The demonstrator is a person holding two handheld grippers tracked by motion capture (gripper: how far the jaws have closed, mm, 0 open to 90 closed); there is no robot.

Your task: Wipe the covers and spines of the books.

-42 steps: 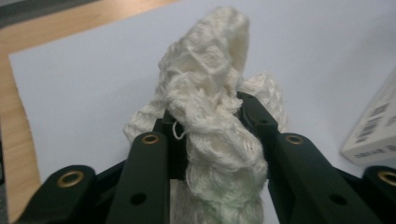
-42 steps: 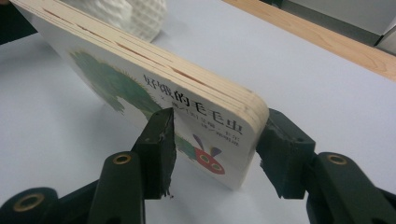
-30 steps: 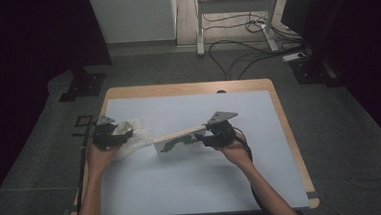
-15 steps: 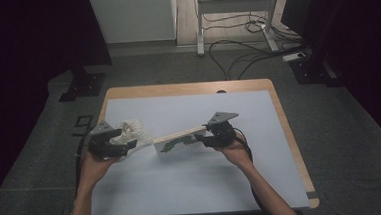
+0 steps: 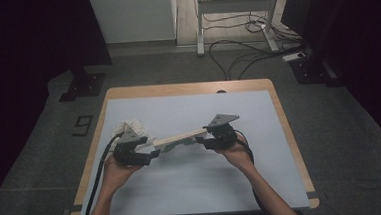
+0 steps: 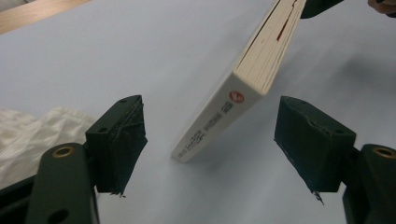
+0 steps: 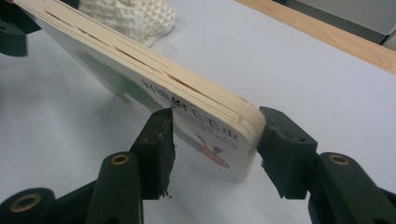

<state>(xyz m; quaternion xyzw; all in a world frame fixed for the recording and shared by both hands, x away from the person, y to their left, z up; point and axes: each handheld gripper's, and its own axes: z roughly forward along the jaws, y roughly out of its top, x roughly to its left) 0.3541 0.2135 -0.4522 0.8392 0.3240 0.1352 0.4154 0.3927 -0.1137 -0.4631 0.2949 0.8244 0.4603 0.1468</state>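
Over the pale blue table mat (image 5: 193, 187) I've got a thick board book (image 5: 178, 138) hanging between my two grippers, tilted on edge rather than lying flat. My right gripper (image 7: 215, 140) is clamped on one corner of it: in the right gripper view the pads sit on the cover and the back of the book, with the stack of chunky cardboard pages between them and a bit of red artwork and printed title showing just above the left pad. From above you can see that right gripper (image 5: 215, 136) near the middle of the table, holding the book's right end up off the mat.

My left gripper (image 6: 210, 140) isn't gripping anything right now. In the left gripper view the jaws stand apart with the book's spine end between them, lower corner down near the mat, and there's clear daylight on both sides, so no contact with either pad. Those jaws have just been closing in a bit. From above, the left gripper (image 5: 133, 151) sits at the book's left end.

Just beside it, toward the table's left edge, is a crumpled white waffle cloth (image 5: 128, 127), lying on the mat apart from the book.
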